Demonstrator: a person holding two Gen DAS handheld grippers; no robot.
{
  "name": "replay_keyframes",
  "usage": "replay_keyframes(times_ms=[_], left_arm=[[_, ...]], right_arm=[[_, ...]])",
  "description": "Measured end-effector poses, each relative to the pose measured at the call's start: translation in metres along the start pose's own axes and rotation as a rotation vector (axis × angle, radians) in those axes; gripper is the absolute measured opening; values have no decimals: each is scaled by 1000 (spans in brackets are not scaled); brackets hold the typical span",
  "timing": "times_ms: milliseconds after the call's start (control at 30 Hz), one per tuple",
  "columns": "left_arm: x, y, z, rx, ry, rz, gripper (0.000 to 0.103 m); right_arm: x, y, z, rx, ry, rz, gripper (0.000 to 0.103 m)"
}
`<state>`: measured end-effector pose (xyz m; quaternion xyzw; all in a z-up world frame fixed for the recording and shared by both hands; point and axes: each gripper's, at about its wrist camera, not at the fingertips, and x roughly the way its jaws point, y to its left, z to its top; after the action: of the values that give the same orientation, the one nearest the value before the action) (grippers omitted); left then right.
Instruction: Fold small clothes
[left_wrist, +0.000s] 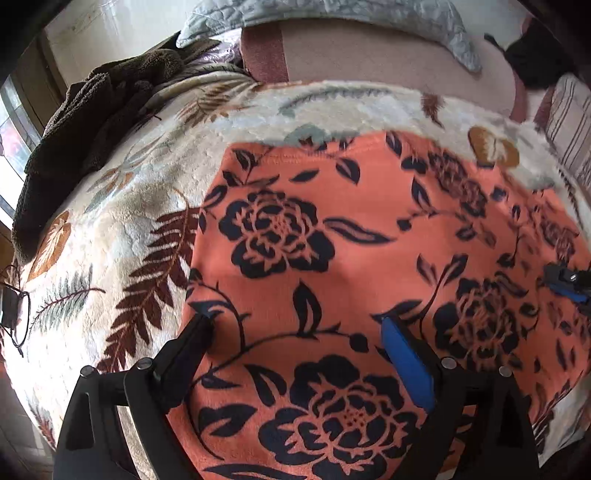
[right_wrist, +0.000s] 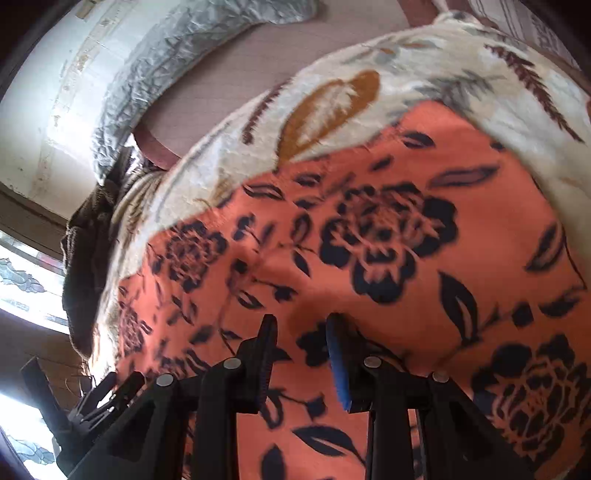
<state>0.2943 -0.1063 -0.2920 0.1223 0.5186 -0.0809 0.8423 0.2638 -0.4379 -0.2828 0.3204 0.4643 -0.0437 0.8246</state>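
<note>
From your left wrist camera you see one orange garment (left_wrist: 369, 258) with black roses, lying flat on one cream fleece blanket (left_wrist: 122, 236) printed with leaves and feathers. Your left claw (left_wrist: 295, 325) is spread wide over the garment's near part, holding nothing; one finger carries a blue pad (left_wrist: 406, 365). Your right claw (left_wrist: 565, 284) shows at the garment's right side, too cut off here to tell its state. Left of the garment, at the blanket's edge, lies one pair of glasses (left_wrist: 16, 314); beyond the garment's far left corner sits one heap of dark brown cloth (left_wrist: 96, 122), and past its far edge one grey quilted cover (left_wrist: 332, 11). No writing can be read.

From your right wrist camera the same single orange garment (right_wrist: 388, 266) fills the middle, on the blanket (right_wrist: 332, 96). Your right claw (right_wrist: 301, 325) is partly open just above it, gripping nothing. Your left claw (right_wrist: 99, 395) pokes in at the garment's near left corner. No labels are legible.
</note>
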Motion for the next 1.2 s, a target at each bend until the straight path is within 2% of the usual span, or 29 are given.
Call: replay_keyframes(times_ms=[33,100,200,233,267,333,367,500,600,700,767,900,1033,1133,1200], left_arm=[[3,-4,-4,25,2,26,94],[-12,-3,-11,21,-32,23,93],[-31,4,-26,-30,-71,-47,94],[-31,5,-32,-40,-66,-48,98],[-25,4,-37,-39,-45,-37,100],[-11,-1,-44,-13,-6,-6,103],[-14,-1,-44,-13,-19,-5,103],[-29,11,-43,-76,-31,-58,103],[-46,21,-46,-112,-93,-81,103],[-56,31,-45,-132,-146,-40,103],[-48,39,-43,-160,-113,-24,103],[-12,52,-42,-187,6,12,103],[0,61,-40,-225,39,-71,103],[2,67,-37,-238,42,-94,103],[5,70,-36,-242,46,-102,103]], right_arm=[[-10,-6,-4,16,-11,24,31],[-36,-14,-12,32,-44,41,31],[-76,-37,-33,71,-127,88,35],[-82,-47,-42,96,-131,101,49],[-83,-56,-49,123,-122,97,70],[-76,-70,-59,152,-78,94,67],[-79,-69,-60,135,-80,96,67],[-109,-67,-70,101,-168,115,69],[-123,-91,-80,217,-173,198,69],[-123,-111,-92,331,-144,227,69],[-116,-118,-95,388,-128,235,70],[-100,-131,-90,471,-145,244,70],[-83,-146,-78,592,-206,306,70],[-79,-147,-68,622,-266,304,69],[-78,-145,-63,613,-295,275,64]])
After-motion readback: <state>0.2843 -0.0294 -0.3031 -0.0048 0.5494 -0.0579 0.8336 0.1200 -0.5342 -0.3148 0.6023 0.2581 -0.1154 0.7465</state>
